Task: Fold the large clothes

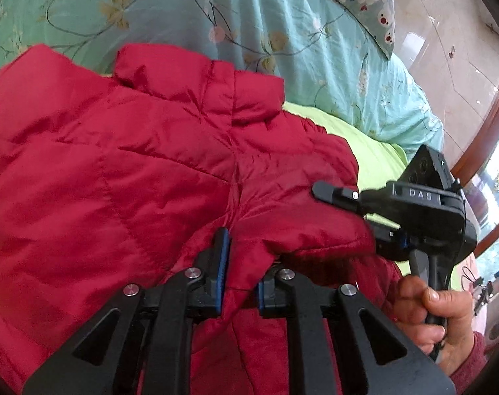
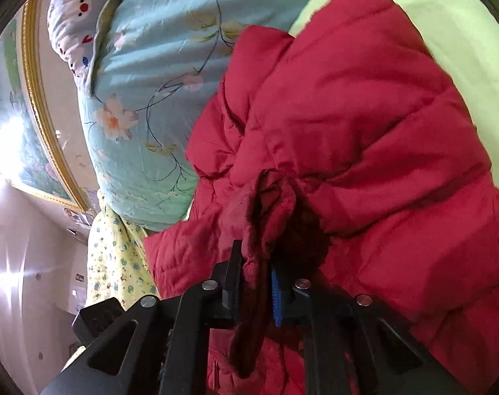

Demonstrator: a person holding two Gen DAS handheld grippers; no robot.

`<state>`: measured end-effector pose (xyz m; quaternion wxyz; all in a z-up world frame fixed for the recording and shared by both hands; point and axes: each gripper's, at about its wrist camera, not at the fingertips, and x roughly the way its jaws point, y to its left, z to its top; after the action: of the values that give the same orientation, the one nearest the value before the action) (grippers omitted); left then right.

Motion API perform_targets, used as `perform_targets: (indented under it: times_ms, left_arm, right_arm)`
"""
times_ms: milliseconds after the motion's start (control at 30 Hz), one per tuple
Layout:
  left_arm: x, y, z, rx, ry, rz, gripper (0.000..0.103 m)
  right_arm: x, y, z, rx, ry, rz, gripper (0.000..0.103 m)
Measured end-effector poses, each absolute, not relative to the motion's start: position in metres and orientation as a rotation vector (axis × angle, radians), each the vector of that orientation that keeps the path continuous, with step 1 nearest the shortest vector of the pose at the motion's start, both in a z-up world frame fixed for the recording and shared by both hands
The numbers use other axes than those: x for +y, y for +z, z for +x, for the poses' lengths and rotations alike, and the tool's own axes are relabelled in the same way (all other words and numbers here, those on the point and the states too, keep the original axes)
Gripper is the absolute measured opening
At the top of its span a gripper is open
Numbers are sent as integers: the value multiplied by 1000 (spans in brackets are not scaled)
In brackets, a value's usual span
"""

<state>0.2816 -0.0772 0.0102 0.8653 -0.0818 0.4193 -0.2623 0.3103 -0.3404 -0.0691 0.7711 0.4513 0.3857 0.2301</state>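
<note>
A red padded jacket (image 1: 124,164) lies spread on the bed, over a lime-green sheet (image 1: 371,151) with a floral turquoise quilt (image 1: 190,16) bunched along the far side. The left hand-held gripper (image 1: 241,263) is clamped narrow on a fold of the jacket's near edge, the fabric pinched between its blue pads. The right hand-held gripper (image 2: 254,279) is likewise closed tight, on a darker, ribbed cuff-like end (image 2: 269,197) of what looks like a sleeve. In the left wrist view the right one sits just right of the left, with the person's hand (image 1: 437,312) on its handle. The body of the jacket stretches away from both, collar (image 1: 200,79) at the far end, so its long axis runs near to far; any fold probably carries the gripped edges toward that collar.
</note>
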Motion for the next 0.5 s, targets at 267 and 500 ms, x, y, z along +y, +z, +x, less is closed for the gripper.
perform_targets:
  times_ms: [267,500]
  left_arm:
    - [-80,18,255,876,-513,-30,20]
    - [-68,34,235,751,-430,76,83]
  right_arm:
    - [-328,-46,305,803,481,856,9]
    - [-338,-32,296,744,437,833,7]
